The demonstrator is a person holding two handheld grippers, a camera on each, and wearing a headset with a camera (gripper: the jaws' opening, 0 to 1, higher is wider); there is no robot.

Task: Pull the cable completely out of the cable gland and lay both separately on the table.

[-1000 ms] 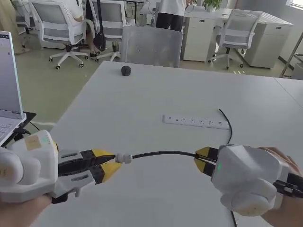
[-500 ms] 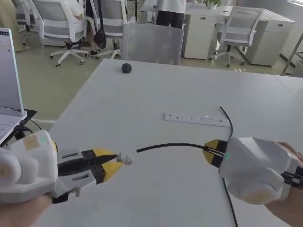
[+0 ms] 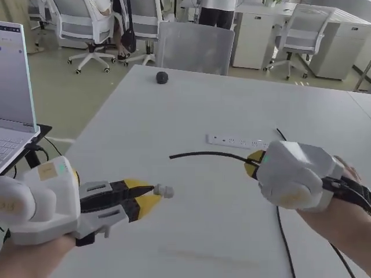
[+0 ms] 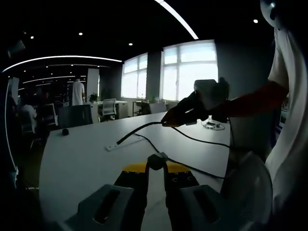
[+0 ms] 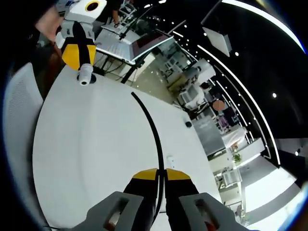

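Observation:
My left gripper [image 3: 155, 196] [image 4: 157, 166] is shut on a small white-grey cable gland [image 3: 164, 191] [image 4: 157, 160], held above the white table [image 3: 191, 110]. My right gripper [image 3: 253, 164] [image 5: 161, 173] is shut on the black cable [image 3: 203, 154] [image 5: 151, 130]. The cable's free end [image 3: 172, 157] hangs in the air, apart from the gland and up and to the right of it. In the right gripper view the gland [image 5: 85, 75] sits at the tips of the left gripper [image 5: 78, 54]. The cable's tail [image 3: 282, 231] runs down past the right hand.
A white power strip [image 3: 236, 141] lies on the table behind the cable. A dark round object [image 3: 162, 76] sits near the far edge. A grey chair [image 3: 194, 47] stands behind the table, a laptop [image 3: 14, 110] at the left.
The cable has come out of the gland: one second ago they were joined, now the cable end is free. The right gripper has drawn right and up; the left has held the gland.

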